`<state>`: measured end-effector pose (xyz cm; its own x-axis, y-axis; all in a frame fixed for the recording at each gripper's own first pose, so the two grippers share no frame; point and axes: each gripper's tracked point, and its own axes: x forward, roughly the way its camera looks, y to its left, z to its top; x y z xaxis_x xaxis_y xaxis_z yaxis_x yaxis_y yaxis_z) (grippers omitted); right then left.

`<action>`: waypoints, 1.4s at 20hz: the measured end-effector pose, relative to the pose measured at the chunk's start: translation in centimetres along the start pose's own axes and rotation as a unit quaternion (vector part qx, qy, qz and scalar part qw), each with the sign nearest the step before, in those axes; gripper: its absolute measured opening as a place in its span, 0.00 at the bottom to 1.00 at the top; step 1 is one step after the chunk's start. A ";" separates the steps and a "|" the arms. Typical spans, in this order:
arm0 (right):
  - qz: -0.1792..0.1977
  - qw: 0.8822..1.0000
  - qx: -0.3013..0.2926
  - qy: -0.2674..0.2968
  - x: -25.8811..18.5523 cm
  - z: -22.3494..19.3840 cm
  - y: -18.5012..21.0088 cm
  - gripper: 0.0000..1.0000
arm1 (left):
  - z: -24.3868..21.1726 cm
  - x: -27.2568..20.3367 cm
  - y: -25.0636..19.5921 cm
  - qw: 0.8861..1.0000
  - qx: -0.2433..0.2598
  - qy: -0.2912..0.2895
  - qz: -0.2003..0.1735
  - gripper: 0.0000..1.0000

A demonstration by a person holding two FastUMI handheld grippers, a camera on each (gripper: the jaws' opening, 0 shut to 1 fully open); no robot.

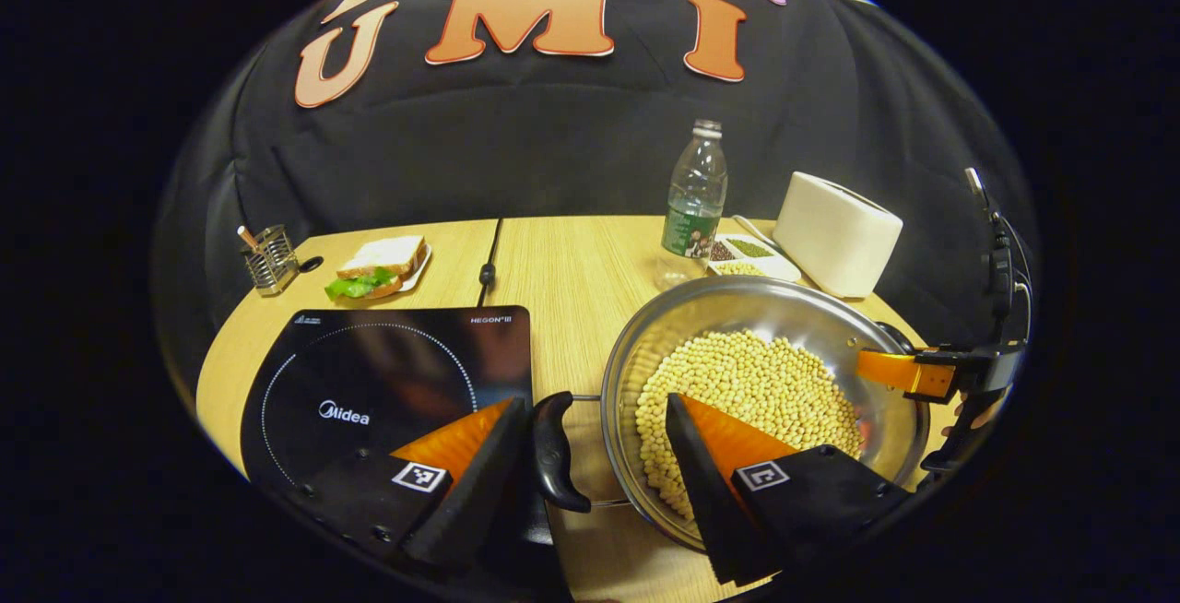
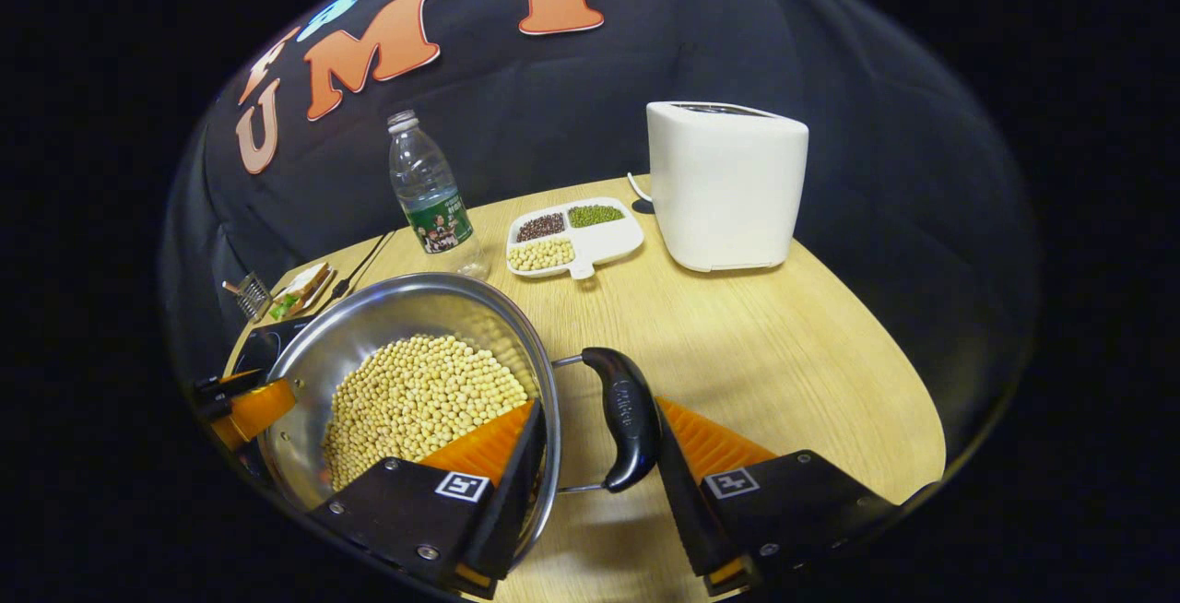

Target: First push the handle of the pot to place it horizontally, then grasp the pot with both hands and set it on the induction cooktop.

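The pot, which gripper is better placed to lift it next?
Neither alone: left gripper straddles one side handle, right gripper straddles the other. Both open; close both on the pot.

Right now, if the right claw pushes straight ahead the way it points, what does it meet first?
The pot's black side handle, already between the right claw's open fingers, with the pot's rim beside it. Beyond lies bare table, though depth is hard to judge.
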<state>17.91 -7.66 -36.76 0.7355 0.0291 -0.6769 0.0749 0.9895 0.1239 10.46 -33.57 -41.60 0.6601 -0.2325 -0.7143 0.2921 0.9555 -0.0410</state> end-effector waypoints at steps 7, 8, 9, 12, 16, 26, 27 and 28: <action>0.005 1.000 0.028 0.005 -0.1 0.0 0.2 0.55 | 0.1 0.6 0.7 0.999 0.037 0.010 0.022 0.64; 0.004 0.999 0.040 0.005 -0.3 0.0 0.1 0.52 | 0.1 0.5 0.7 0.999 0.034 0.013 0.023 0.58; 0.004 0.999 0.052 0.008 -0.5 0.0 0.1 0.50 | 0.1 0.5 0.7 0.999 0.026 0.018 0.023 0.61; 0.004 0.998 0.066 0.007 -1.6 -0.1 0.3 0.47 | -0.1 -0.1 0.9 0.999 0.010 0.030 0.023 0.53; 0.005 0.997 0.074 -0.017 -4.2 1.6 1.1 0.46 | 1.6 -2.8 1.2 1.000 0.005 0.012 0.016 0.59; 0.025 0.996 0.051 -0.066 -11.0 5.8 7.5 0.46 | 5.9 -10.1 6.5 0.999 -0.016 -0.032 0.025 0.51; 0.031 0.996 0.049 -0.065 -11.2 5.9 8.6 0.46 | 6.3 -10.9 7.4 0.999 -0.017 -0.036 0.029 0.52; 0.037 0.996 0.048 -0.067 -11.5 6.1 9.6 0.46 | 6.6 -11.7 8.3 0.998 -0.019 -0.040 0.035 0.55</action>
<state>14.29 0.65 -23.40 0.8239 0.0763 -0.5616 0.0764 0.9669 0.2433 9.76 -24.09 -29.01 0.7310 -0.1781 -0.6587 0.2187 0.9756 -0.0210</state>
